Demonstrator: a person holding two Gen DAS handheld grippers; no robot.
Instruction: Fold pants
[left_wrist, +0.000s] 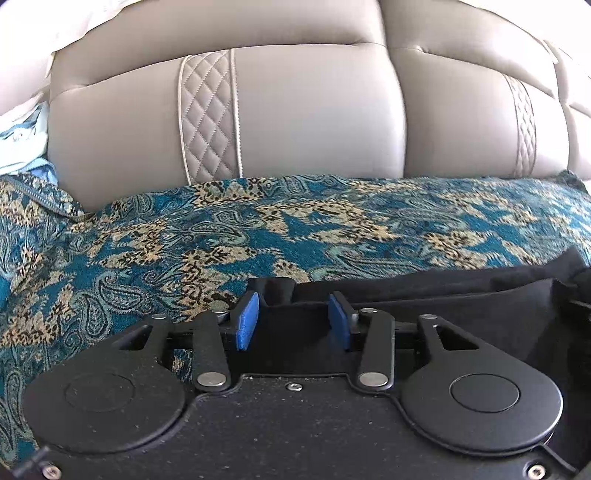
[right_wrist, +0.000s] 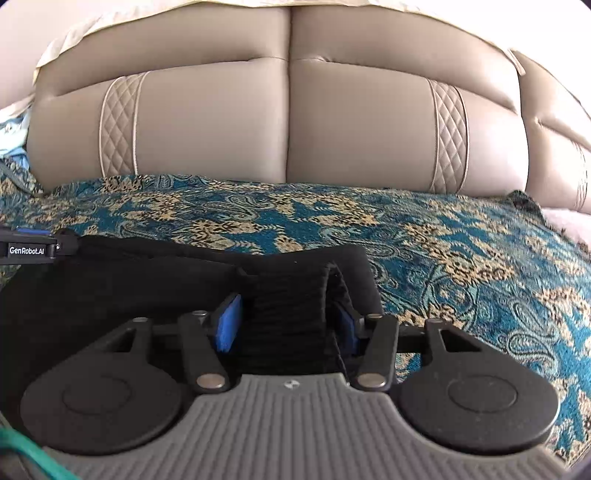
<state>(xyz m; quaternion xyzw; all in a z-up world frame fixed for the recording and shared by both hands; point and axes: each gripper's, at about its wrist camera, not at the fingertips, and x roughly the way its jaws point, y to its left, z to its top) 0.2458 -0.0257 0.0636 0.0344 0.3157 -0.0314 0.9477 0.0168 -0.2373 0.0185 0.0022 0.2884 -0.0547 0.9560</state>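
Black pants (left_wrist: 461, 306) lie on a teal paisley throw (left_wrist: 221, 229) over the sofa seat. My left gripper (left_wrist: 293, 306) is at the left end of the pants. A corner of black cloth lies between its blue pads (left_wrist: 246, 321), which stand apart with their faces bare. My right gripper (right_wrist: 286, 314) straddles the ribbed waistband of the pants (right_wrist: 129, 280) at the right end. The band fills the wide gap between the pads (right_wrist: 226, 326) and drapes over the right one. The left gripper's body (right_wrist: 29, 250) shows at the left edge of the right wrist view.
The beige leather sofa backrest (left_wrist: 314, 118) with quilted stripes rises right behind the throw. Light blue and white cloth (left_wrist: 22, 140) is bunched at the far left. The throw (right_wrist: 480, 258) stretches on to the right of the pants. A green cord (right_wrist: 22, 454) crosses the lower left corner.
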